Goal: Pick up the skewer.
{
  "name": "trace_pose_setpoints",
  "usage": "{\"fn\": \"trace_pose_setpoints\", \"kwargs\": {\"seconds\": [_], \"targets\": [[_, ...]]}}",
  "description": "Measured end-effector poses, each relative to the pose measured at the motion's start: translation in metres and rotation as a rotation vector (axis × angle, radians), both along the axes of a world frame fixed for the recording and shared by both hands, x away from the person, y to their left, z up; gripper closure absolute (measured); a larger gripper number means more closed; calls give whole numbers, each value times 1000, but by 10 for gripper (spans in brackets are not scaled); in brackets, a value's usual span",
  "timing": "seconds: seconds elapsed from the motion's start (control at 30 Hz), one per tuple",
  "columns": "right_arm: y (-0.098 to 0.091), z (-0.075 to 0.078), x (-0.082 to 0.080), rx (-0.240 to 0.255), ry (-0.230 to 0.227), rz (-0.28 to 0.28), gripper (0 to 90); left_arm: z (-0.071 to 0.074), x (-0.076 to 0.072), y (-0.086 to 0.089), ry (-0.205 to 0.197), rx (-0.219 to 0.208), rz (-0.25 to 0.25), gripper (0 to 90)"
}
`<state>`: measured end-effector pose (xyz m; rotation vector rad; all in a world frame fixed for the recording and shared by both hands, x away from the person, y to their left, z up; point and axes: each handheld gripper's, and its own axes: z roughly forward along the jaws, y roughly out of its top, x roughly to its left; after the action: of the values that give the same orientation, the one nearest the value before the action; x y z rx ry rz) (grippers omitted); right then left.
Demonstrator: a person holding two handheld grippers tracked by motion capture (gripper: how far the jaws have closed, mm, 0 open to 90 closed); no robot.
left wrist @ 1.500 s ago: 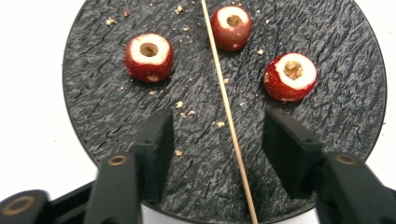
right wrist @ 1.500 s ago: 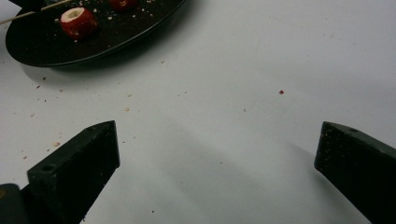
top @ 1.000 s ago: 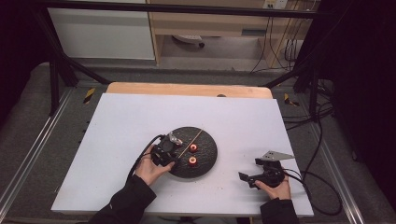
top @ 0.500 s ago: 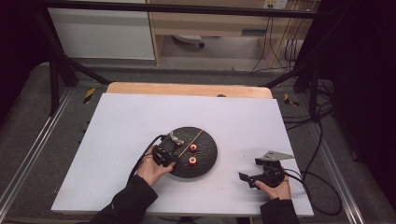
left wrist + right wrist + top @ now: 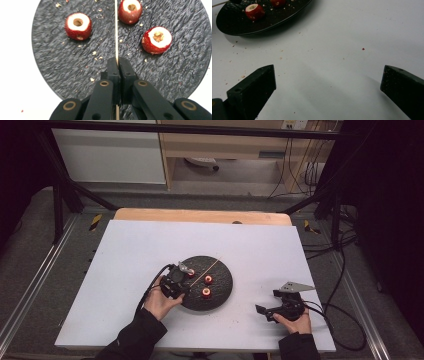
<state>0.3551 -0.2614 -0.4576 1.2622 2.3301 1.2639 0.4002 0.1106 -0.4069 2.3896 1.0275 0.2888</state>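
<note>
left hand-held gripper (image 5: 116,61): jaws pressed together on the thin wooden skewer (image 5: 116,30), just finished closing; skewer pinched at the jaw tips
left hand-held gripper place: over the near-left part of the black plate (image 5: 222,290) in the high view (image 5: 186,272), held by the left hand (image 5: 161,301)
skewer: runs straight away from the jaws across the plate surface, passing between the fruit pieces; in the high view it slants up-right to the far rim of the plate (image 5: 207,271)
black plate: round, dark, rough texture, sits on the white tabletop (image 5: 135,250) near the middle, crumbs scattered on it
fruit pieces: three red cored pieces with white cut tops and a hole in the middle, all on the plate
piece one (image 5: 78,26): left of the skewer, apart from it
piece two (image 5: 130,10): right of the skewer, just beside it, far end
piece three (image 5: 157,40): right of the skewer, nearer the jaws, well apart from the stick
right hand-held gripper (image 5: 328,82): jaws spread wide, nothing between them, bare tabletop under them
right hand-held gripper place: near-right part of the tabletop (image 5: 272,307), held by the right hand (image 5: 294,322), well apart from the plate, pointing towards it
tabletop: white sheet, small crumbs and one red speck near the right jaws
</note>
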Motion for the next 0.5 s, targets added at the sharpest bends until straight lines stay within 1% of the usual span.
{"fn": "trace_pose_setpoints", "kwargs": {"seconds": [0.23, 0.33, 0.43, 0.5], "targets": [[0, 0, 0, -3, 0, -2, 6, 6, -7, 20, -34, -70, -13, 882], [0, 0, 0, -5, -1, -3, 6, 7, -12, 29, -54, -101, -19, 882], [0, 0, 0, -8, 1, -3, 6, 8, -16, 39, -76, -121, -23, 882], [0, -1, 0, -7, 2, -3, 6, 8, -19, 45, -84, -138, -27, 882]]}}
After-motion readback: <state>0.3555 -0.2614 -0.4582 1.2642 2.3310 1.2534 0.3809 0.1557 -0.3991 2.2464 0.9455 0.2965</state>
